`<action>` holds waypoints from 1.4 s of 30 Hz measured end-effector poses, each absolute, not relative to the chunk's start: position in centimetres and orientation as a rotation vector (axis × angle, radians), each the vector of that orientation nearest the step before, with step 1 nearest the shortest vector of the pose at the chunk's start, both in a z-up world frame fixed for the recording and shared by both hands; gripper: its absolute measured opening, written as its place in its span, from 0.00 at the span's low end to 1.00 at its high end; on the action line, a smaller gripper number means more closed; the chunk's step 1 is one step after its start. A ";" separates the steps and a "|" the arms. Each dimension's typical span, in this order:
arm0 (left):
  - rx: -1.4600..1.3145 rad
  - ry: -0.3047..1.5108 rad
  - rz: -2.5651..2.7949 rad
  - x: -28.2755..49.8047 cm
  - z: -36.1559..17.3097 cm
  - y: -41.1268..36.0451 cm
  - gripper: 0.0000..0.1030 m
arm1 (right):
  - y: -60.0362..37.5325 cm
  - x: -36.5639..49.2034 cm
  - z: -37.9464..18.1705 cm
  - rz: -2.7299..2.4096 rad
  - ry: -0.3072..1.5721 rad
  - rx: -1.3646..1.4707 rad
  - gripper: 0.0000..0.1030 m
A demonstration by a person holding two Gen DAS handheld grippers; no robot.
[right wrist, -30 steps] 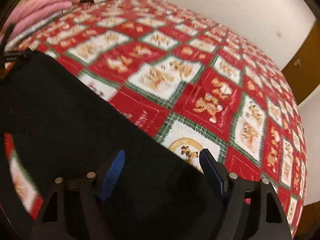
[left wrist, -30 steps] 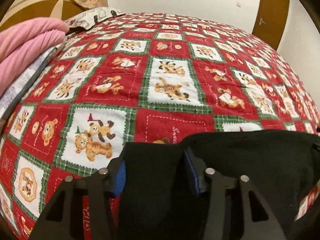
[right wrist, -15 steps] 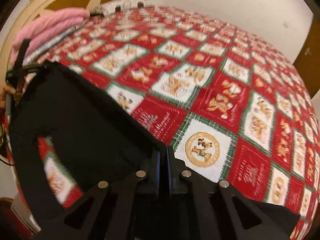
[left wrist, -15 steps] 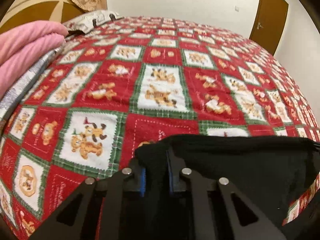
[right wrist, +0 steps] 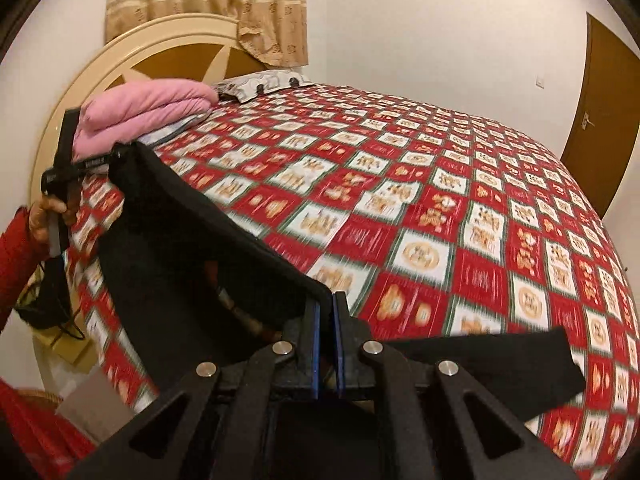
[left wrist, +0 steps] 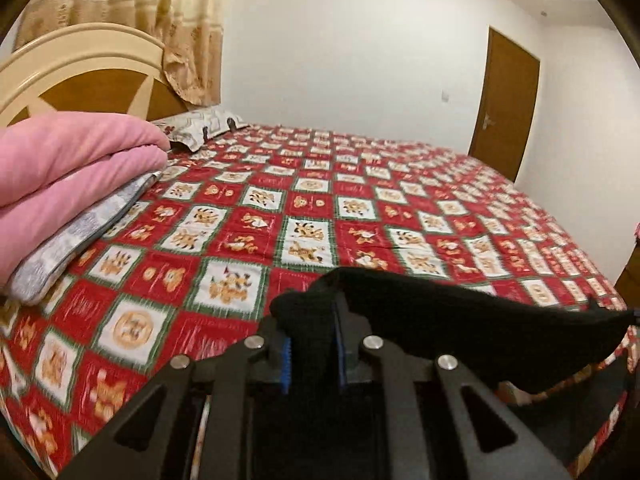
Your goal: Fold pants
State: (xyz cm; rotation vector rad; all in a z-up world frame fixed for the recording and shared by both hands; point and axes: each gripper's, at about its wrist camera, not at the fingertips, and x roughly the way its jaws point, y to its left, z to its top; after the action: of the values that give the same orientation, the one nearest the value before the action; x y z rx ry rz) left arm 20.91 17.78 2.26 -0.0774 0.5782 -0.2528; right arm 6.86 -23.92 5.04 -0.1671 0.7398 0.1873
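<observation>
The black pants [left wrist: 460, 320] hang stretched between my two grippers above the near edge of the bed. My left gripper [left wrist: 311, 344] is shut on one end of the waistband, with bunched cloth between its blue pads. My right gripper [right wrist: 326, 320] is shut on the other end of the pants [right wrist: 188, 240]. In the right wrist view the left gripper [right wrist: 100, 160] shows at the far left, held by a hand in a red sleeve. The lower part of the pants hangs out of sight below.
The bed has a red and green patchwork cover [left wrist: 320, 208]. A folded pink blanket [left wrist: 68, 164] on a grey one lies at the head, beside a pillow [left wrist: 200, 128] and a cream headboard [right wrist: 160, 52]. A brown door [left wrist: 504, 100] stands at the far right.
Both grippers closed on the pants' waistband, then lifted it off the bed. The views rose from looking down at the cover to looking across the room.
</observation>
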 end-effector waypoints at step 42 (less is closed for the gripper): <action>-0.031 0.758 -0.168 5.6 -7.1 26.6 1.00 | -14.2 -0.1 -3.3 0.245 0.704 -0.188 0.46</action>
State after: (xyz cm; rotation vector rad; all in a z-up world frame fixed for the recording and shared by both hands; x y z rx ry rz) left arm 5.59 26.63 -7.14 -0.0309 0.7585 -0.1683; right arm -0.12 -14.17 -3.32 -0.1881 0.7041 0.2449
